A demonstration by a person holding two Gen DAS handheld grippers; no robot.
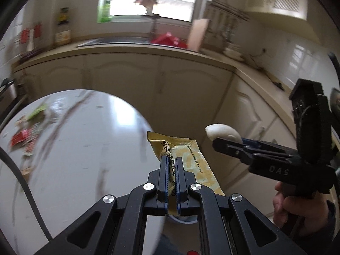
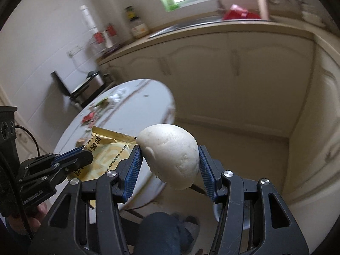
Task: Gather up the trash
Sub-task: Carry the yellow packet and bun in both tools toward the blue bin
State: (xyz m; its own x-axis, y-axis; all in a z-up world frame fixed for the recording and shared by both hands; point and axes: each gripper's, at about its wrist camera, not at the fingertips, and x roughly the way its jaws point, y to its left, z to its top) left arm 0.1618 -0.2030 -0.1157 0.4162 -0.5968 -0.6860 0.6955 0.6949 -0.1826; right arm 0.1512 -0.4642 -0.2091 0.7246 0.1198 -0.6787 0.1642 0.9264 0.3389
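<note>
Item 1: gold foil snack wrapper with dark printed characters [image 1: 187, 159], flat and crinkled. Location: off the table, carried in the air past its near rim. Held by the left gripper [image 1: 171, 163], blue ribbed pads clenched on the wrapper's lower middle. Handling, judged: very light, limp, slick foil; likely to flap or slide out unless pinched flat across a doubled seam, as here.

Item 2: white rounded steamed bun [image 2: 170, 155], matte and dimpled. Location: in the air beyond the table's edge, over the beige floor. Held by the right gripper [image 2: 170, 170], jaws half-spread, pads pressing its two flanks. Handling, judged: soft and squashable, light; a broad grip across the widest part suits it, firm pressure would dent or tear it.

Item 3: round white glossy table [image 1: 85, 138]. Still carries loose litter, red, green and white scraps [image 1: 25, 136], near its far left edge; details blurred.

Item 4: cream kitchen cabinets with beige countertop [image 1: 148, 74] behind the table; no bin can be made out with certainty.
</note>
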